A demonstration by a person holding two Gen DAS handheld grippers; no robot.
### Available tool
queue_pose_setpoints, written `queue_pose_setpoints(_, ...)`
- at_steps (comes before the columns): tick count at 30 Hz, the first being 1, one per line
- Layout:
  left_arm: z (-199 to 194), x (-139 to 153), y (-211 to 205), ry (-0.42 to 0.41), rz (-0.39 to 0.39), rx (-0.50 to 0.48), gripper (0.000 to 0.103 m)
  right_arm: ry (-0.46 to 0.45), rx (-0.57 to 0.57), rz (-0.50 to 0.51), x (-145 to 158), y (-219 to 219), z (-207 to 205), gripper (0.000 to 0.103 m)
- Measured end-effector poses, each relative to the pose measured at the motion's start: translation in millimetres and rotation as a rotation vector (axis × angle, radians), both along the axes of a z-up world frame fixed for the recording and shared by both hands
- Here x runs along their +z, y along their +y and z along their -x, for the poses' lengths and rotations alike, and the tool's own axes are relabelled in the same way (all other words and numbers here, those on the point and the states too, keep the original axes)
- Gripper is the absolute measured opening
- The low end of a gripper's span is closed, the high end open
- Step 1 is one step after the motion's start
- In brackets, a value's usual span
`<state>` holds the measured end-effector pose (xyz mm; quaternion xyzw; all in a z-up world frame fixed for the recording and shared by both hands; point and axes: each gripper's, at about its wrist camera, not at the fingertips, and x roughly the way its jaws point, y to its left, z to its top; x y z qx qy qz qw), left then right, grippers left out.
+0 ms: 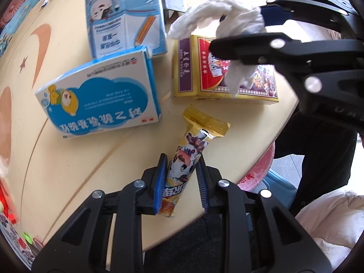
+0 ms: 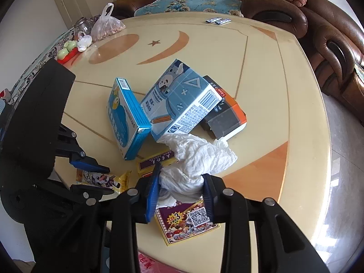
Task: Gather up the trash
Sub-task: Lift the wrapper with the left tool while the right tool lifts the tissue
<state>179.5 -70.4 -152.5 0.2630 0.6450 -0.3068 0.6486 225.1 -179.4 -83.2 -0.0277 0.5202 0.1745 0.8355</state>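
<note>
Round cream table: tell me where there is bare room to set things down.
Free: the round cream table between the boxes and the two small sachets, and right of the black-and-orange box. Crowded: the near edge around the yellow card box.

Left gripper (image 1: 182, 173), lower centre of its frame, points down with jaws closed on a wrapper; right gripper (image 2: 182, 188), angled downward, pinches crumpled tissue.

Lighting: bright, even daylight, probably from the right, beyond the round cream-yellow glossy table (image 2: 284, 95). Glare: pale sheen along its right rim. Shadows: soft. Distortion: strong fisheye bending, dark corners. Blur: slight, left edge.
</note>
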Motion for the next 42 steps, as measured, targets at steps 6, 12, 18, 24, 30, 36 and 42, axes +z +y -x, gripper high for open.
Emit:
queue_pose_setpoints(6, -5, 1, 9, 0.033, 0.018, 0.069, 0.021, -0.021, 0.001, 0.012, 8, 2, 2, 0.033)
queue_pose_setpoints(12, -5, 5, 13, 0.025, 0.027, 0.101, 0.018, -0.034, 0.007, 0.012, 16, 4, 6, 0.033)
queue_pose_setpoints(18, -12, 19, 19, 0.006, 0.041, 0.124, 0.017, -0.044, 0.008, 0.012, 23, 7, 10, 0.033)
queue_pose_setpoints(24, -10, 33, 22, -0.019, 0.046, 0.132, 0.017, -0.061, 0.010, 0.018, 33, 9, 16, 0.033)
queue_pose_setpoints(30, -8, 51, 28, -0.054, 0.064, 0.141, 0.017, -0.086, 0.011, 0.021, 48, 10, 28, 0.033)
queue_pose_setpoints(36, 1, 71, 30, -0.088, 0.077, 0.159, 0.017, -0.122, 0.011, 0.032, 69, 10, 46, 0.033)
queue_pose_setpoints(42, 22, 90, 31, -0.124, 0.093, 0.159, 0.017, -0.155, 0.009, 0.043, 87, 9, 69, 0.033)
